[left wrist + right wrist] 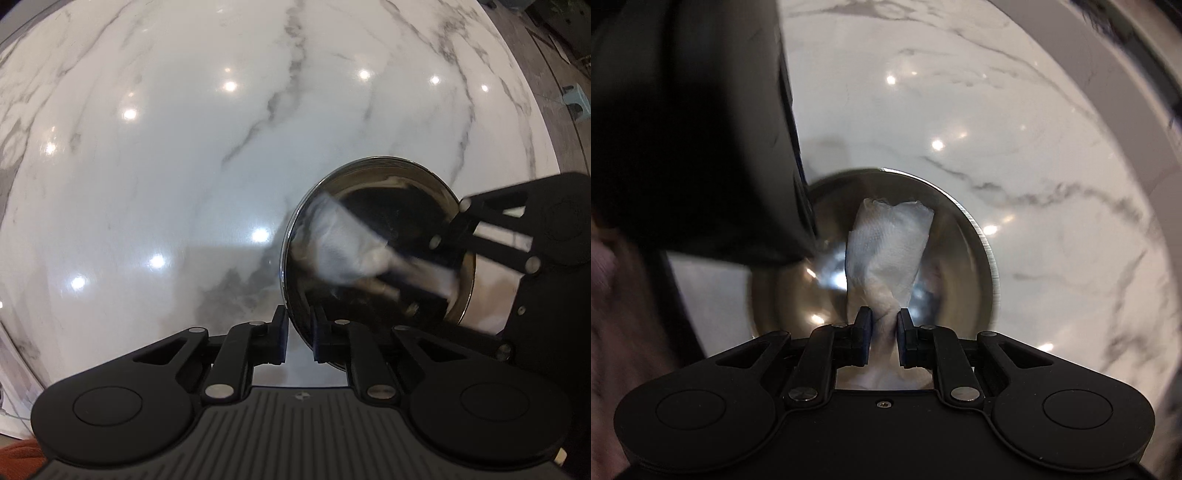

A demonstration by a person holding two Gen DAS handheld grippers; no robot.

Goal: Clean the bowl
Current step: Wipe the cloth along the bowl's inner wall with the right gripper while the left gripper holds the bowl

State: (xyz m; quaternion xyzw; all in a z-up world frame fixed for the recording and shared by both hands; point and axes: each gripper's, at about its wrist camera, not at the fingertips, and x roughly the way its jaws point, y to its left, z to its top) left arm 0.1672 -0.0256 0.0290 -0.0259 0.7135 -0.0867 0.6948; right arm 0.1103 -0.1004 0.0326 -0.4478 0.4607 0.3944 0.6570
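Wiping is under way: the right gripper clenches a paper towel inside the steel bowl on the bench, the left gripper pinching the bowl's rim (cleanliness unclear, rubbing probably remains).

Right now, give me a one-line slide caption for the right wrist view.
Right gripper pinches a twisted paper towel inside the steel bowl on the marble table.

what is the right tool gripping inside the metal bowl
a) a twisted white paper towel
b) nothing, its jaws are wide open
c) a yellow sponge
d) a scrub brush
a: the right tool has its pads pinched on a twisted white paper towel that reaches down into the steel bowl, while the left tool clamps the bowl's rim.
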